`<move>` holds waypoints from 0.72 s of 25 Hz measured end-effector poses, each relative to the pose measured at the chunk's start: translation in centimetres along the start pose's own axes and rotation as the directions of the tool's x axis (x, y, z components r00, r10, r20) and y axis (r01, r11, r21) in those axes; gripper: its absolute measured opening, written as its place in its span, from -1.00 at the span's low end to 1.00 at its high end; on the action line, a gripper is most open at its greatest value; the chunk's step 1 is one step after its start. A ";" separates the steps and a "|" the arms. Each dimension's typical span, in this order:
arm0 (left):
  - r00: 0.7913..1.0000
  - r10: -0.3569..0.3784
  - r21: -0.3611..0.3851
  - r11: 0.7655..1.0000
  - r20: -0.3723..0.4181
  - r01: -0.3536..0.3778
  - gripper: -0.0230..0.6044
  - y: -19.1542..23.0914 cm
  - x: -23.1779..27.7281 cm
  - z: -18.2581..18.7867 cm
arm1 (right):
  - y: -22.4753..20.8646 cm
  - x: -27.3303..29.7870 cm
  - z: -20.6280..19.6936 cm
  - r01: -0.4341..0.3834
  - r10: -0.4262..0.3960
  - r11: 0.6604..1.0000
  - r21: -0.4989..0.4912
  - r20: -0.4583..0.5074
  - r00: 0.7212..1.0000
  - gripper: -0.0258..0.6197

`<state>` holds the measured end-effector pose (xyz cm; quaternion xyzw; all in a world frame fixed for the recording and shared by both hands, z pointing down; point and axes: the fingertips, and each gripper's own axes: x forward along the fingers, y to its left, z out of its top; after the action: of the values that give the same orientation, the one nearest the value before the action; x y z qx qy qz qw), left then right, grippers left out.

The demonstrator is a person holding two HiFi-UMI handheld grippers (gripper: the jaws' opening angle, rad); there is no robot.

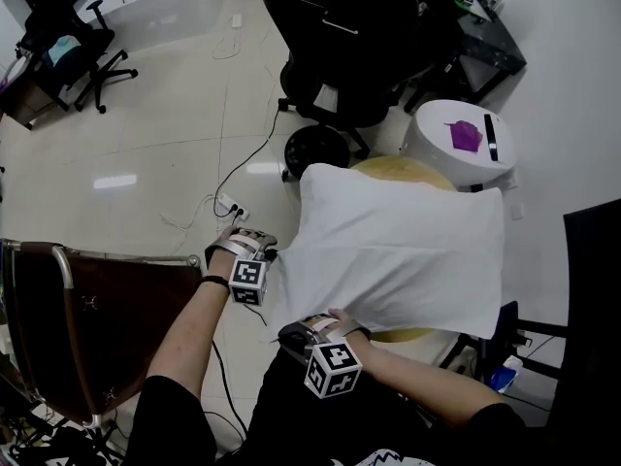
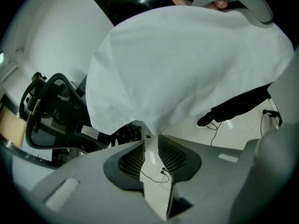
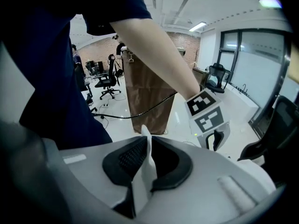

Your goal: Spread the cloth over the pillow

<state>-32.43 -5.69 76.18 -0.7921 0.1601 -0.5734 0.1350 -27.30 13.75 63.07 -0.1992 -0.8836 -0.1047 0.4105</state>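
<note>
White cloth (image 1: 398, 250) lies draped over the pillow (image 1: 403, 171) and covers nearly all of it. A yellowish rim of pillow shows only at the far edge and under the near one. The cloth's near-left corner and near edge hang off toward the person. Left gripper (image 2: 150, 141): jaws a little apart, floor showing through the gap. The near-left corner hangs right at their tips, not pinched as far as I can see. Right gripper (image 3: 145, 153): jaws almost together, clamped on a thin fold of the near edge, with a white tab standing up between them. Handling, my reading: thin, light, limp fabric with no stiffness. It sags between hold points, creases easily, and would likely slide on the pillow if tugged. Not fragile. Best taken at the corners or along the hem, at two points well apart and kept lightly taut so it lies flat. A mid-sheet pinch would only bunch it. The pillow looks soft and should give under pressure.
</note>
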 end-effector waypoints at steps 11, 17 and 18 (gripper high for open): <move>0.999 -0.009 -0.326 0.945 0.051 0.025 -0.57 11.2 0.3 -1.5 | -4.2 -6.7 4.4 0.148 -0.173 0.978 0.149 0.171 0.970 -0.61; 0.989 -0.138 -0.354 0.923 0.058 0.149 -0.20 13.9 4.3 -1.1 | -6.8 -9.3 1.5 0.240 -0.281 0.936 0.258 0.137 0.950 -0.61; 0.988 -0.144 -0.337 0.929 0.049 0.152 -0.14 14.3 5.0 -1.0 | -6.8 -9.6 0.9 0.251 -0.295 0.928 0.274 0.131 0.947 -0.61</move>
<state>-33.31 -20.77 75.16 -0.8199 0.1947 -0.5365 -0.0455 -25.27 5.36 55.02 -0.0281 -0.9405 -0.0298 0.3373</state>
